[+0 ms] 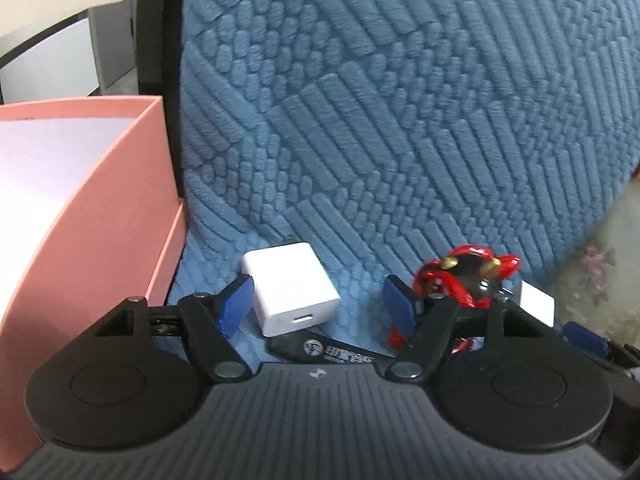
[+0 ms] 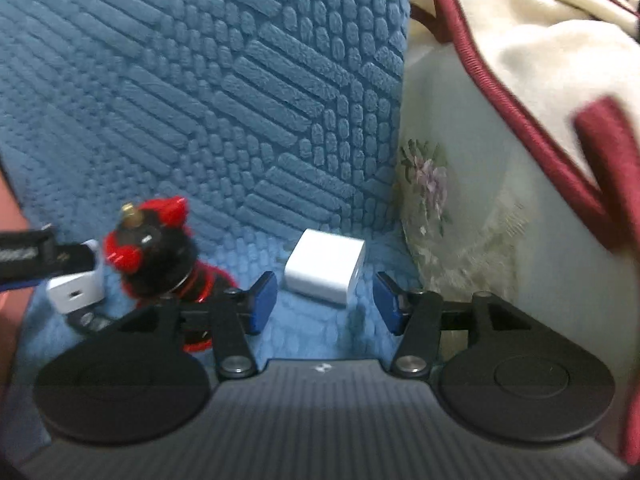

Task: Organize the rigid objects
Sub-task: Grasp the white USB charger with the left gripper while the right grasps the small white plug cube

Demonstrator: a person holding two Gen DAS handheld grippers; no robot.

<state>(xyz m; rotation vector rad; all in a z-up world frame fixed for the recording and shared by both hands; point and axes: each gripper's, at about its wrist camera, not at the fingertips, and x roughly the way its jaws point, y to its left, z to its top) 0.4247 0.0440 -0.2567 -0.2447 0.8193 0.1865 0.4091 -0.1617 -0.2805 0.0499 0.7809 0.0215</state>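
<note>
Blue textured cushion [image 1: 400,120], pink box [image 1: 100,208] at its left edge | left claw [image 1: 316,300], jaws apart, white charger [image 1: 292,294] just ahead, nearer its left finger | right claw [image 2: 325,300], jaws apart, second white charger [image 2: 326,266] straight ahead, toward the cushion's right edge.

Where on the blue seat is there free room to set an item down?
Bare blue cushion shows between the left white charger and the red-and-black toy. The pink box looks open with a pale floor. It is crowded around the toy, where the second white charger lies against the floral fabric.
</note>
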